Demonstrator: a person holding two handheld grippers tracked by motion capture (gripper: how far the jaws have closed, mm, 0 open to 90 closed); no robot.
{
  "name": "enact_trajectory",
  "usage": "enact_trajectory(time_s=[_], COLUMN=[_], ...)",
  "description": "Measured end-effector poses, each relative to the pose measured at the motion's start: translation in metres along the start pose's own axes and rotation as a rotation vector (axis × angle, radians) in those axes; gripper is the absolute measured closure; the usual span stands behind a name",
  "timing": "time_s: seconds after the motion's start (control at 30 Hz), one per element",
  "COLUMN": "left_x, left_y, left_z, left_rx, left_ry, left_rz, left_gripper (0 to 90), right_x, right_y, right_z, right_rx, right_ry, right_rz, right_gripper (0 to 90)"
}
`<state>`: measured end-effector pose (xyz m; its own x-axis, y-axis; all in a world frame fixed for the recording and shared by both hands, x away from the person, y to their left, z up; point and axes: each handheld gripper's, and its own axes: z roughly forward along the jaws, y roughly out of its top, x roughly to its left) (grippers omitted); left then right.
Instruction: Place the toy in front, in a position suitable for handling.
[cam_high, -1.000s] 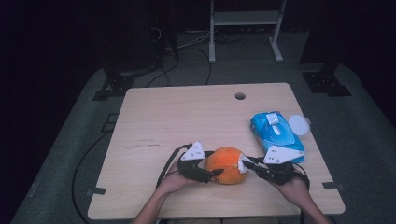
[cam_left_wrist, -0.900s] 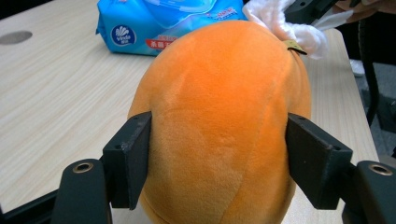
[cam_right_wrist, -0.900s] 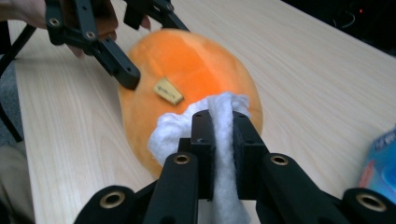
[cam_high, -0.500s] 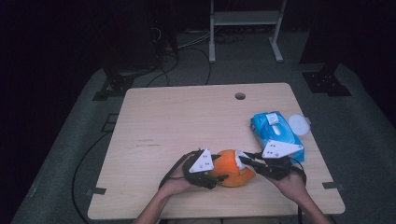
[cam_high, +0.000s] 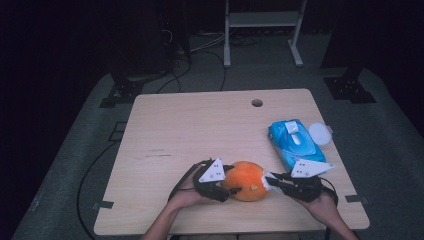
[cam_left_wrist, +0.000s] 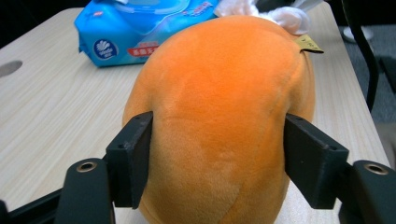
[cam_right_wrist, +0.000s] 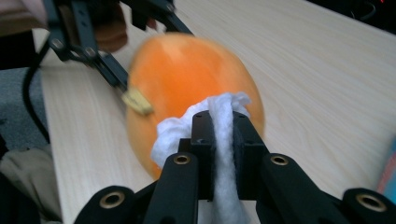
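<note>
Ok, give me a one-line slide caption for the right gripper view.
Right gripper pinching a white wipe against the orange plush toy on the table.

- The right tongs (cam_right_wrist: 223, 140) rise from the bottom edge, their two black jaws pinched tight on a strip of white wipe (cam_right_wrist: 223, 154).
- The wipe bunches out past the jaw tips and presses against the near side of an orange plush toy (cam_right_wrist: 187, 70), which lies on the light wooden table (cam_right_wrist: 317, 79).
- A small tan tag (cam_right_wrist: 137, 101) sticks out of the toy's left side.
- Beyond it, at upper left, the left tongs (cam_right_wrist: 116, 70) reach the toy's far side; the picture is blurred there.
</note>
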<state>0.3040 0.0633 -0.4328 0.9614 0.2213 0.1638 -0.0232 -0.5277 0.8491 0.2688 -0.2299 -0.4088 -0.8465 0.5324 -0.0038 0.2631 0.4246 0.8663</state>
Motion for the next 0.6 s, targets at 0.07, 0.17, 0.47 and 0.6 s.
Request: enact_trajectory(time_s=[0.07, 0.17, 0.47, 0.6], left_x=[-0.001, -0.001, 0.011, 0.018], left_y=[0.001, 0.0, -0.003, -0.002], left_z=[0.001, 0.0, -0.003, -0.005], left_rx=[-0.001, -0.001, -0.019, 0.023], left_ry=[-0.005, -0.007, -0.062, -0.096], left_rz=[0.013, 0.009, -0.162, -0.323], left_gripper=[32.8, 33.2, 17.6, 6.0], right_x=[0.004, 0.006, -0.015, -0.003], right_y=[0.009, 0.024, 0.01, 0.006], right_z=[0.003, 0.013, 0.017, 0.013], right_rx=[-0.022, -0.023, -0.004, 0.01], right_ry=[0.022, 0.018, -0.004, 0.019], right_rz=[-0.016, -0.056, 0.015, -0.011], right_gripper=[80.6, 80.6, 80.6, 80.6])
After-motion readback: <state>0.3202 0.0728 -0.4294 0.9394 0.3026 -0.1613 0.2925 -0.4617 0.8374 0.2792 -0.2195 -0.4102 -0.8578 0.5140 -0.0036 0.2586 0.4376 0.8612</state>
